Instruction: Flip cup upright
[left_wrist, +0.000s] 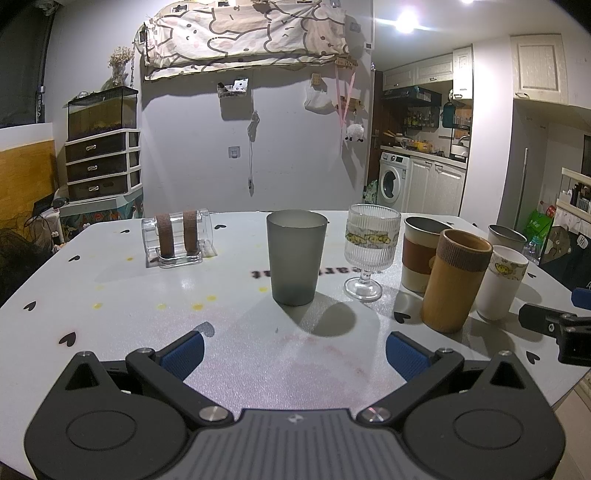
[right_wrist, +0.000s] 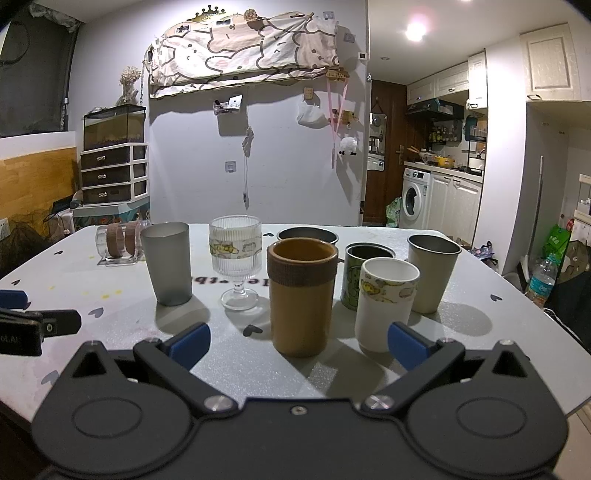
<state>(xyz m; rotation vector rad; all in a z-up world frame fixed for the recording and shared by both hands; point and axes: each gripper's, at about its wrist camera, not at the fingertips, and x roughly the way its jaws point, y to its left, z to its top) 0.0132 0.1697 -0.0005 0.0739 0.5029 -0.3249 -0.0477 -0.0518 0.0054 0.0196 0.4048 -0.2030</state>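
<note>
A clear glass mug with two brown bands lies on its side at the far left of the white table; it also shows in the right wrist view. A frosted grey cup stands upright ahead of my left gripper, which is open and empty, low over the table. My right gripper is open and empty, just short of a tan bamboo cup. The right gripper's side shows at the left view's right edge.
Several upright cups stand together: a ribbed stemmed glass, a white cup, a green-printed tin, a steel tumbler and a brown-sleeved cup. The table edge runs along the right.
</note>
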